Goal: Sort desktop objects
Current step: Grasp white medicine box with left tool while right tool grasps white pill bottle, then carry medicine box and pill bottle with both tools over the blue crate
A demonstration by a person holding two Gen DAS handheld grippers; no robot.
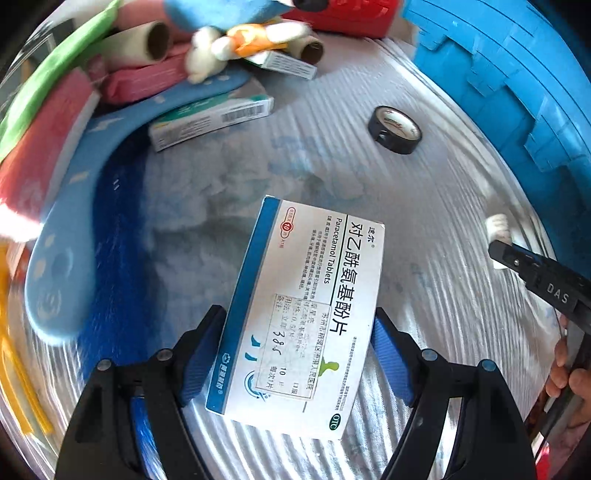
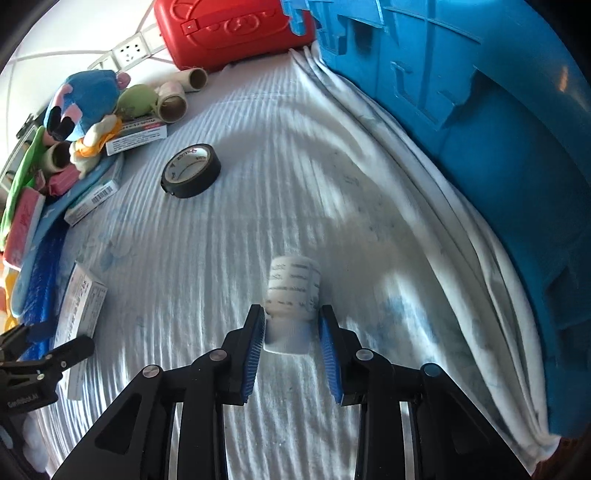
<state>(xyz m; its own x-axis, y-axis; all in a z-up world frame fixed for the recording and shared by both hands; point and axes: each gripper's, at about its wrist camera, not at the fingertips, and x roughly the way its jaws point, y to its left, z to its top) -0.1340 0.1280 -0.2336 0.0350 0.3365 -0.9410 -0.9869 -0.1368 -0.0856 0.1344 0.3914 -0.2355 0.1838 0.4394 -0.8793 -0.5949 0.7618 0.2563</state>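
My left gripper (image 1: 299,328) is shut on a white and blue Paracetamol tablet box (image 1: 303,314), held above the white cloth. The box also shows in the right wrist view (image 2: 79,317), at the left beside the left gripper's fingers. My right gripper (image 2: 291,325) is closed around a small white bottle (image 2: 293,291) with printed text, blue pads touching both sides. The bottle's end and the right gripper show at the right of the left wrist view (image 1: 496,227). A black tape roll (image 1: 394,129) lies on the cloth, also seen in the right wrist view (image 2: 191,170).
A blue plastic crate (image 2: 480,129) stands along the right. A red case (image 2: 229,29) is at the back. On the left lie medicine boxes (image 1: 210,118), cardboard tubes (image 2: 173,101), plush toys (image 2: 85,103), a blue insole (image 1: 74,229) and pink packs (image 1: 144,79).
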